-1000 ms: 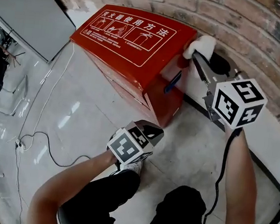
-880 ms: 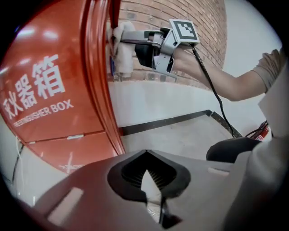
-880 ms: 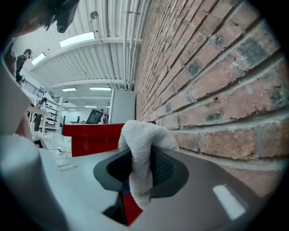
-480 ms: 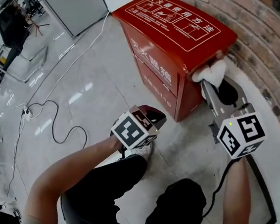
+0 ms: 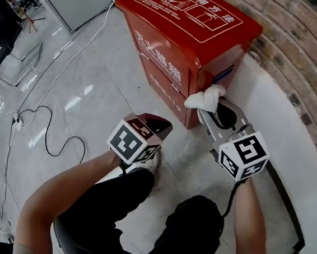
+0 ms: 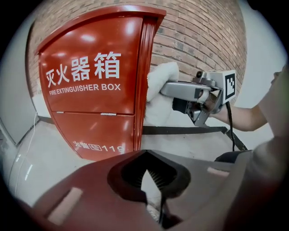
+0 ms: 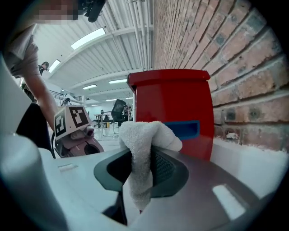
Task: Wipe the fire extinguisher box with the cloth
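One white cloth (image 5: 205, 97), pinched in my right hand-held gripper (image 5: 209, 111), meets the side panel of the red fire extinguisher box (image 5: 179, 35) at my twelve o'clock; my left hand-held gripper (image 5: 157, 124) waits at seven o'clock, pressed together, empty. Wiping seems mid-course, with front and lid likely left

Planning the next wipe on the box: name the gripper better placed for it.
Right. The right gripper grips the white cloth at the side of the fire extinguisher box; the left gripper holds nothing, away from it.
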